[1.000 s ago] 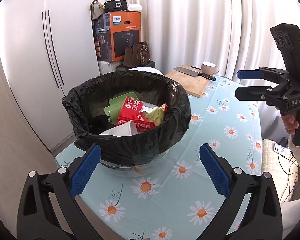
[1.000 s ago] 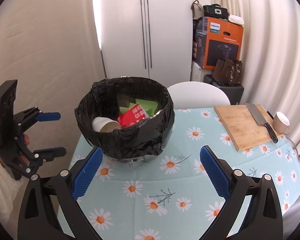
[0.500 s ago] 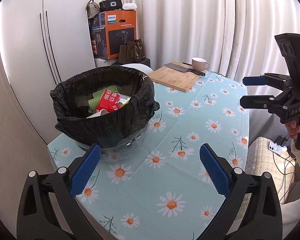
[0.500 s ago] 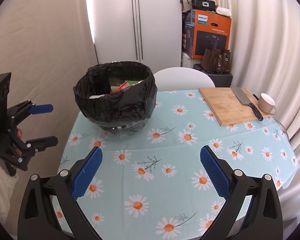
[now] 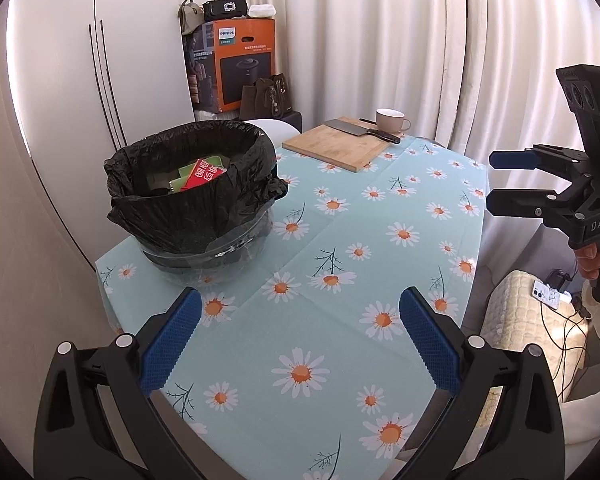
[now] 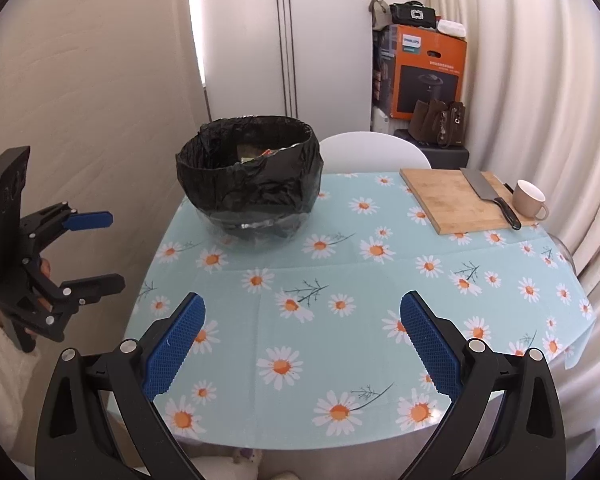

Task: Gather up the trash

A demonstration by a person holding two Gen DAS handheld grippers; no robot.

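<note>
Pulled back from the bin (image 5: 196, 196) over the last second — closer in both views a moment ago, now well apart at the far left of the table (image 5: 340, 240). Left gripper (image 5: 300, 340) spread wide and empty; right gripper (image 6: 302, 340) likewise wide, nothing between the pads. Red and green packaging (image 5: 204, 172) sitting inside the black liner, so the trash already in. No loose litter visible on the daisy-print cloth — probably the close of the task, or a retreat to look for more.

On the far right of the table, a wooden cutting board (image 6: 460, 200) with a cleaver (image 6: 488, 196) on it, a cup (image 6: 530, 200) just beside. Behind: white chair (image 6: 376, 152), wardrobe doors, orange appliance box (image 6: 428, 72) with bags on top, pale curtains.
</note>
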